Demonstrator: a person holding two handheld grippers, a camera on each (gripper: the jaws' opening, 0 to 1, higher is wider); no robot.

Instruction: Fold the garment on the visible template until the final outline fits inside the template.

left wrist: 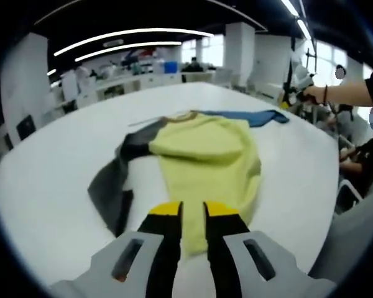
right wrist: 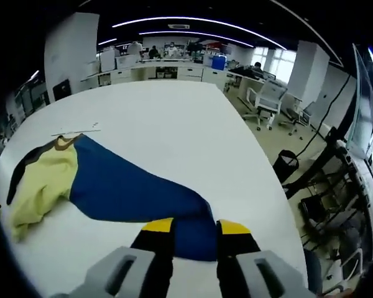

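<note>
Office table (left wrist: 43,186) held the garment (left wrist: 205,155) mid-fold, both grippers (left wrist: 193,214) (right wrist: 196,233) pinching its near edges, next carrying them inward.

One yellow, blue and grey fabric garment (left wrist: 205,155) lies on one white table (left wrist: 62,186); two yellow-tipped grippers, one per view.
</note>
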